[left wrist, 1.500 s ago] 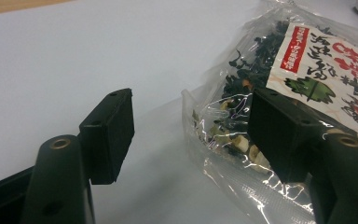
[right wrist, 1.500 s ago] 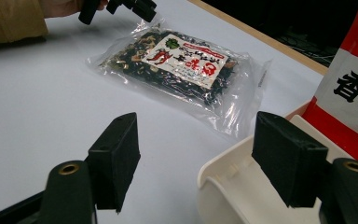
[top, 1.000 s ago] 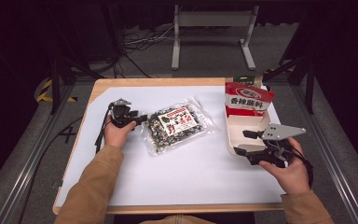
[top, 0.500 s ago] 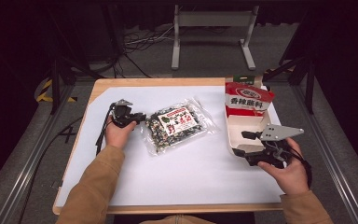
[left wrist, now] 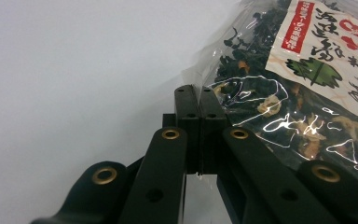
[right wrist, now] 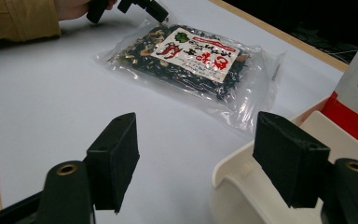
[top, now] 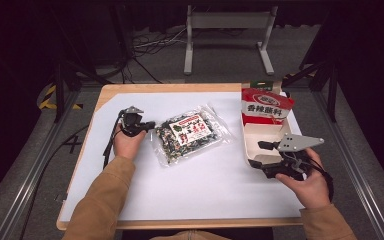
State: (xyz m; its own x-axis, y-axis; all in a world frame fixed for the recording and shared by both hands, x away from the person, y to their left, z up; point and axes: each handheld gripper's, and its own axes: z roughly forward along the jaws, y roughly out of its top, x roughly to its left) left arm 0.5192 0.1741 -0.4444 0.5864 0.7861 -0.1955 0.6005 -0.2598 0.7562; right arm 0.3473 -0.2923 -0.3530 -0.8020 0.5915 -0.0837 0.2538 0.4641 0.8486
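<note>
The clear plastic bag (top: 192, 136) lies flat on the white table top (top: 205, 190), a little left of the middle, and it is turned at a slant so that its long side runs from lower left to upper right in the high view. Through the transparent film one can see that it is full of dark green, almost black dried leaves mixed with small pale yellow and orange pieces. On its upper face there is a white label (left wrist: 328, 44) with red characters, a red strip at one edge and a small green leaf drawing. The film is shiny and wrinkled, and a flat empty sealed border goes around the filling. The left gripper (top: 149, 125) rests at the bag's left edge; its jaws have just been closing, and in the left gripper view they stand pressed together with a thin piece of the clear border between the pads (left wrist: 188, 114), so they pinch the bag's edge. The right gripper (top: 260, 154) is held at the right side of the table, well apart from the bag, with its jaws standing wide and nothing between them; one jaw is over the rim of a white tray (right wrist: 233, 172). In this tray a red and white packet (top: 265, 106) with black characters stands upright at the far end.
</note>
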